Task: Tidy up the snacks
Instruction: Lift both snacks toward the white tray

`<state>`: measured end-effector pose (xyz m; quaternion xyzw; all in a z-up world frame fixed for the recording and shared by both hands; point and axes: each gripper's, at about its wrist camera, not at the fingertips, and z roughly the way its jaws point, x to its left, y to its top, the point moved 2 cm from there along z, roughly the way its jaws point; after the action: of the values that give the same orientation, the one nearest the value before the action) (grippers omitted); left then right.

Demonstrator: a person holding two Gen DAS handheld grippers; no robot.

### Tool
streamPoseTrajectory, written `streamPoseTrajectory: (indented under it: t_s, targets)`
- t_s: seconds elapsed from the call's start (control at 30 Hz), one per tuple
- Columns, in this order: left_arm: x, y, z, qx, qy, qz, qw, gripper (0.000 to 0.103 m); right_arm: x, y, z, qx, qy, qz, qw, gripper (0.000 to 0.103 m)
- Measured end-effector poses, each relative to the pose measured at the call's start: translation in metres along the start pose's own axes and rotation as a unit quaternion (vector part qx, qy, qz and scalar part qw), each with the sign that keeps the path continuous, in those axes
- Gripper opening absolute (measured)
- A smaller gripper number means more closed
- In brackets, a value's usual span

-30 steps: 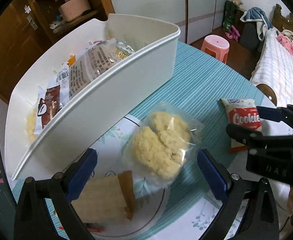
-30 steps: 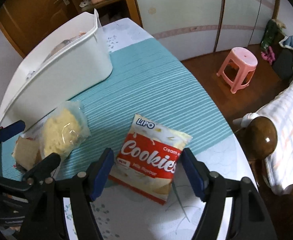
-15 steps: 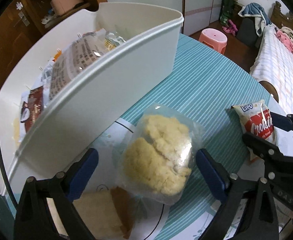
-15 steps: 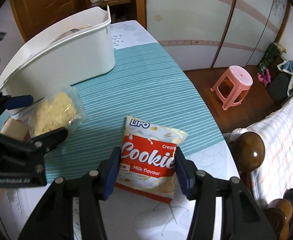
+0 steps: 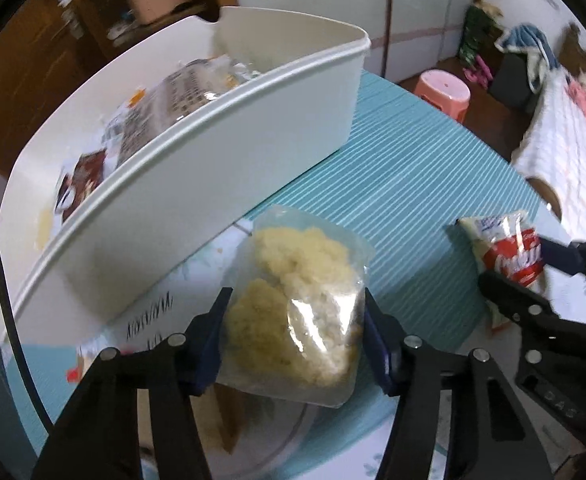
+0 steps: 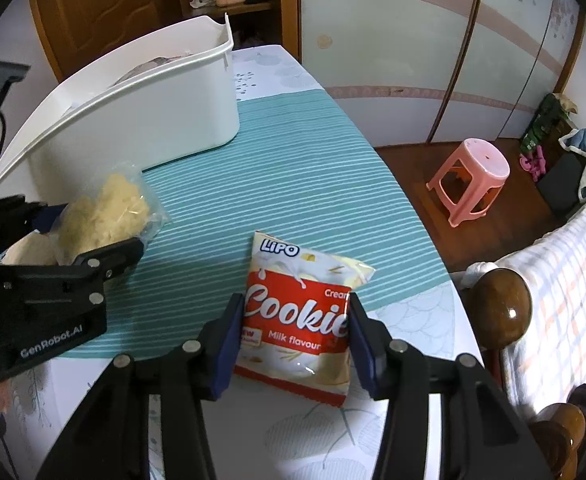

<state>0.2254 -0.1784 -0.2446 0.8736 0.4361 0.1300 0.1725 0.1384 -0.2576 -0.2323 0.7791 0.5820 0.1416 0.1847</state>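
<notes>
My left gripper [image 5: 295, 336] is shut on a clear bag of yellow crumbly cake [image 5: 297, 304] and holds it just off the table beside the white bin [image 5: 213, 168]. The bag also shows in the right wrist view [image 6: 105, 216], and so does the bin [image 6: 141, 120]. The bin holds several wrapped snacks [image 5: 173, 96]. My right gripper [image 6: 293, 332] is shut on a red and white Lipo cookies packet [image 6: 299, 316], which lies on the table's near edge. The packet also shows in the left wrist view [image 5: 509, 256].
A brown wrapped snack [image 5: 225, 412] lies under the left gripper. The round table has a teal striped cloth [image 6: 293, 184]. A pink stool [image 6: 473, 176], a wooden chair knob [image 6: 497, 312] and a bed [image 6: 565, 280] stand to the right.
Both grippers have closed from wide open: the left onto the cake bag, the right onto the cookies packet. The left gripper has moved forward toward the bin.
</notes>
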Motion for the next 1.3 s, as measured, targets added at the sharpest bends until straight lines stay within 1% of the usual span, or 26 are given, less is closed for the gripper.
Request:
streamPoseTrajectory:
  t_s: [0.13, 0.23, 0.3, 0.43, 0.57, 0.67, 0.77, 0.83, 0.93, 1.03, 1.13, 1.23, 1.3]
  targets:
    - [0.013, -0.014, -0.032, -0.015, -0.017, -0.052, 0.9984, 0.058, 0.003, -0.003, -0.006, 0.004, 0.011, 0.004, 1.0, 0.047]
    - [0.02, -0.031, -0.063, -0.037, -0.012, -0.074, 0.9965, 0.058, 0.005, -0.004, -0.02, -0.004, 0.018, 0.0, 1.0, 0.047]
    - [0.029, -0.043, -0.079, -0.042, -0.013, -0.096, 0.9944, 0.058, 0.008, -0.003, -0.03, -0.012, 0.025, -0.002, 1.0, 0.047]
    - [0.052, -0.066, -0.102, -0.04, -0.019, -0.143, 0.9887, 0.058, 0.017, 0.003, -0.054, -0.035, 0.038, -0.01, 0.999, 0.047]
    - [0.076, -0.074, -0.12, -0.046, -0.012, -0.175, 0.9834, 0.058, 0.031, 0.015, -0.086, -0.065, 0.057, -0.025, 0.996, 0.047]
    - [0.094, -0.067, -0.145, -0.074, 0.004, -0.187, 0.9797, 0.058, 0.042, 0.03, -0.108, -0.086, 0.076, -0.04, 0.993, 0.047]
    - [0.111, -0.051, -0.175, -0.109, 0.027, -0.187, 0.9759, 0.058, 0.053, 0.056, -0.138, -0.11, 0.106, -0.055, 0.987, 0.047]
    - [0.123, -0.039, -0.197, -0.133, 0.042, -0.182, 0.9733, 0.058, 0.06, 0.073, -0.154, -0.129, 0.114, -0.064, 0.983, 0.047]
    - [0.132, -0.018, -0.228, -0.171, 0.072, -0.169, 0.968, 0.058, 0.068, 0.101, -0.186, -0.168, 0.12, -0.079, 0.975, 0.047]
    - [0.138, -0.003, -0.245, -0.191, 0.093, -0.163, 0.9635, 0.058, 0.076, 0.126, -0.218, -0.206, 0.127, -0.09, 0.966, 0.047]
    - [0.144, 0.015, -0.255, -0.202, 0.101, -0.162, 0.9606, 0.058, 0.085, 0.145, -0.241, -0.236, 0.13, -0.1, 0.958, 0.047]
    - [0.146, 0.031, -0.256, -0.204, 0.107, -0.16, 0.9598, 0.058, 0.092, 0.161, -0.253, -0.259, 0.126, -0.113, 0.951, 0.047]
    - [0.149, 0.041, -0.251, -0.205, 0.114, -0.162, 0.9587, 0.058, 0.101, 0.174, -0.254, -0.273, 0.114, -0.122, 0.947, 0.047]
